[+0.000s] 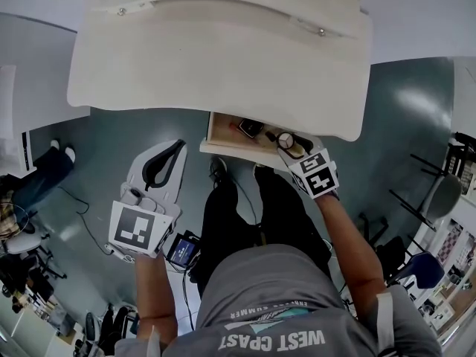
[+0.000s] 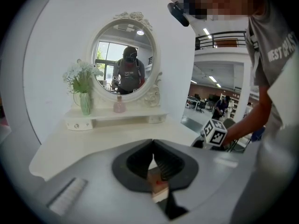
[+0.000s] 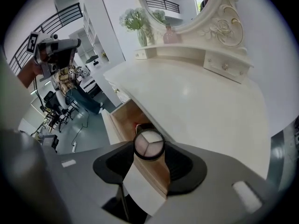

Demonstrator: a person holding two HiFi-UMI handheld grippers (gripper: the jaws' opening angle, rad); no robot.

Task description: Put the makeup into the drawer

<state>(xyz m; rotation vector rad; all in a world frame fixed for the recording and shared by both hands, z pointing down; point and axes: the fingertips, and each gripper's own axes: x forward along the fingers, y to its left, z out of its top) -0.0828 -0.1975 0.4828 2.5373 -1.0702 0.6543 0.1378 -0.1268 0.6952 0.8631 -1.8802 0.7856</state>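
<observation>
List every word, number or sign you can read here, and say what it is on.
"WEST COAST": on the shirt, upside down in the head view.
"SUMMER": a smaller line on the shirt; the words around it are too blurred to read.
Nothing else is readable.

Head view looks down; both gripper views face the dressing table [image 1: 223, 58].

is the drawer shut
No, the drawer stands pulled out below the tabletop, and the right gripper holds a round compact over it.
</observation>
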